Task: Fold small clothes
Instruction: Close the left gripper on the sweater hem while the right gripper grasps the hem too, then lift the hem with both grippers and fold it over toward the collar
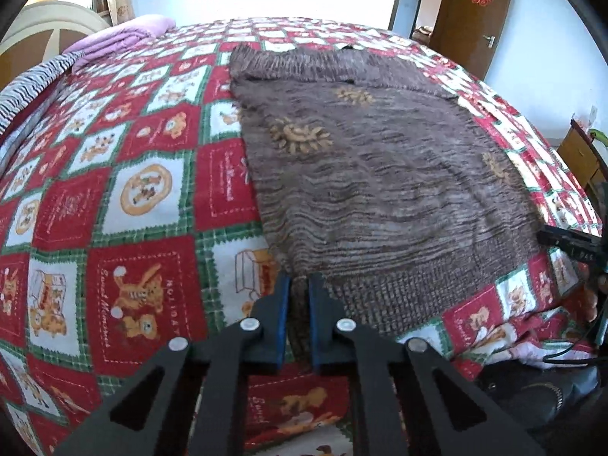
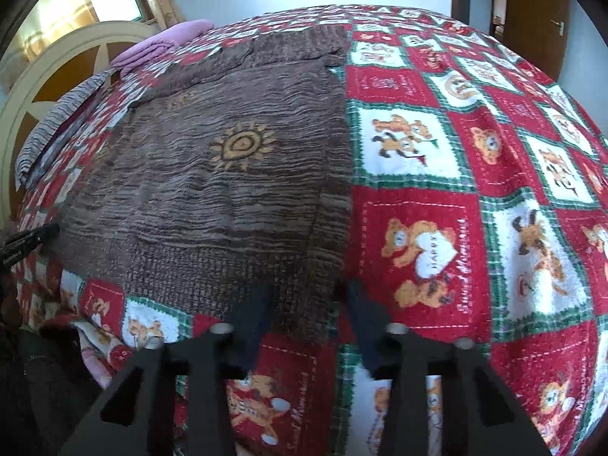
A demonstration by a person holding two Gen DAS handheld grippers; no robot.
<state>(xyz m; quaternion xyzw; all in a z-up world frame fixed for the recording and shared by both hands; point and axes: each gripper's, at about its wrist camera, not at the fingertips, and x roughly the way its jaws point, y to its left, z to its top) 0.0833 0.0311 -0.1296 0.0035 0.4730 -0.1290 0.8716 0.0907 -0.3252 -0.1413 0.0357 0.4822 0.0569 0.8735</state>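
A brown knitted sweater [image 1: 380, 159] with orange sun motifs lies flat on the bed, its ribbed hem towards me. My left gripper [image 1: 298, 279] is shut on the hem's left corner, and a strip of knit runs down between its blue pads. In the right wrist view the same sweater [image 2: 228, 190] fills the left half. My right gripper [image 2: 309, 296] straddles the hem's right corner; its dark fingers look blurred and stand apart, with the knit between them and no pad pressing on it. Each gripper's tip also shows at the other view's edge.
A red, white and green bear-print bedspread [image 1: 114, 190] covers the bed. A folded purple blanket [image 1: 121, 38] and a striped pillow [image 1: 34, 79] lie by the headboard [image 1: 45, 26]. A brown door [image 1: 475, 11] and a wooden cabinet [image 1: 577, 152] stand beyond the bed.
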